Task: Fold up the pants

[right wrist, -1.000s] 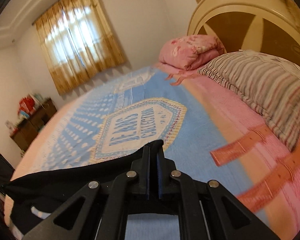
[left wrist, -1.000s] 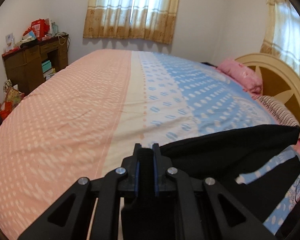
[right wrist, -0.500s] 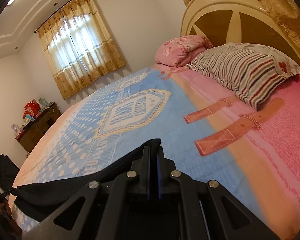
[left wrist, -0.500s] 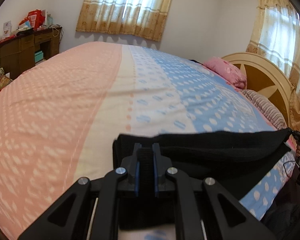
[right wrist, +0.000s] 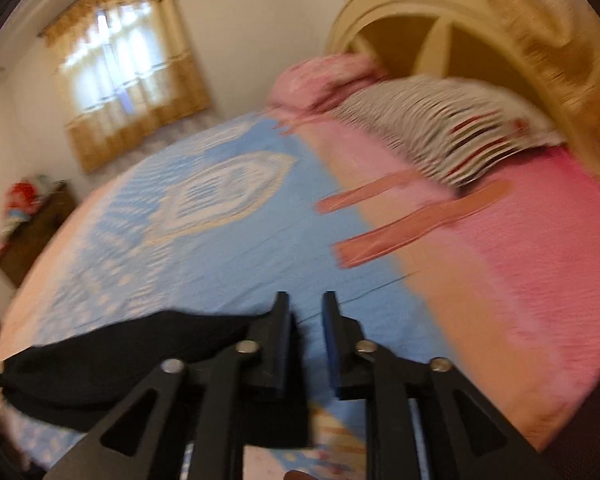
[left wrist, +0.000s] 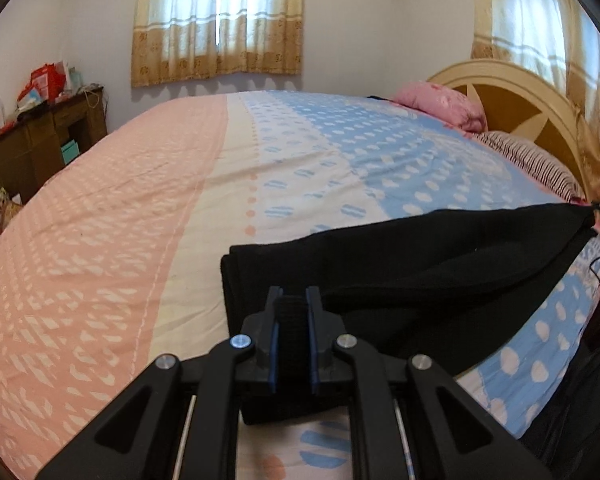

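Bedroom with wide bed under pink, cream and blue patterned cotton bedspread; cream arched wooden headboard at far right, brown wooden desk by left wall. Black knit pants lie folded along near edge of bed. Left tool clamped on thick fold of pants at their left end. Right tool narrowly parted, nothing between fingers; pants just left of it, touching left finger. Right view motion-blurred.
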Demonstrator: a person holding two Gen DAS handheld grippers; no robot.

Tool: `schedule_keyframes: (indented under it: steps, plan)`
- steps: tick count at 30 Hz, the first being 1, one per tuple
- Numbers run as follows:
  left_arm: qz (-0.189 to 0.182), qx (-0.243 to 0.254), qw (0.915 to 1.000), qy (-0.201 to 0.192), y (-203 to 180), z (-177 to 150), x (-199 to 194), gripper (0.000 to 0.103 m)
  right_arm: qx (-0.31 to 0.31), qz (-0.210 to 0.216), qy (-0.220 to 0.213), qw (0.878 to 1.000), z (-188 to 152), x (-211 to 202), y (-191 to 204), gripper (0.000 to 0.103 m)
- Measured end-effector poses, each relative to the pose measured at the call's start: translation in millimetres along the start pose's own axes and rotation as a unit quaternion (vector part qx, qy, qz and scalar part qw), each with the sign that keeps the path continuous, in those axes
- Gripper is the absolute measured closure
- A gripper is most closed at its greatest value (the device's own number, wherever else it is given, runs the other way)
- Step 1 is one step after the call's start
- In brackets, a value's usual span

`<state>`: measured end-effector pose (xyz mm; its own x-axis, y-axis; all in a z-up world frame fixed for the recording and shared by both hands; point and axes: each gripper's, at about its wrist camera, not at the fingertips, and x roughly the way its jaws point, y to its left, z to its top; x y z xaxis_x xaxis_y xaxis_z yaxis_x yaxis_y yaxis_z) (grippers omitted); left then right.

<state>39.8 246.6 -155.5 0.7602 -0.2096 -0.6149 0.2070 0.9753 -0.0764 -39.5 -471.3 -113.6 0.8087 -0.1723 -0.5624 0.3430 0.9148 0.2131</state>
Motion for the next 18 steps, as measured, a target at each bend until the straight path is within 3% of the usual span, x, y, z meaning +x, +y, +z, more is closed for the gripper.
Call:
schedule_keyframes:
  steps: [4,6,9,12,15,18]
  plan:
    - [0.003,0.003,1.0000,-0.002,1,-2,0,0.090,-0.044,0.003,-0.033,0.998,10,-39,48,0.077]
    - [0.003,0.003,1.0000,-0.001,2,-2,1,0.089,-0.110,0.015,-0.018,0.994,6,-43,96,0.077]
    - [-0.001,-0.004,1.0000,-0.002,5,-4,1,0.089,-0.211,0.058,0.017,0.976,-17,-38,175,0.077]
    - [-0.005,-0.008,0.9999,-0.003,7,-6,3,0.089,-0.304,0.121,0.065,0.943,-60,-21,263,0.076]
    - [-0.011,-0.016,0.9998,-0.004,10,-7,3,0.089,-0.358,0.196,0.101,0.908,-103,-7,324,0.076]
    - [-0.017,-0.021,0.9996,-0.005,12,-8,3,0.088,-0.400,0.227,0.133,0.878,-144,9,372,0.076]
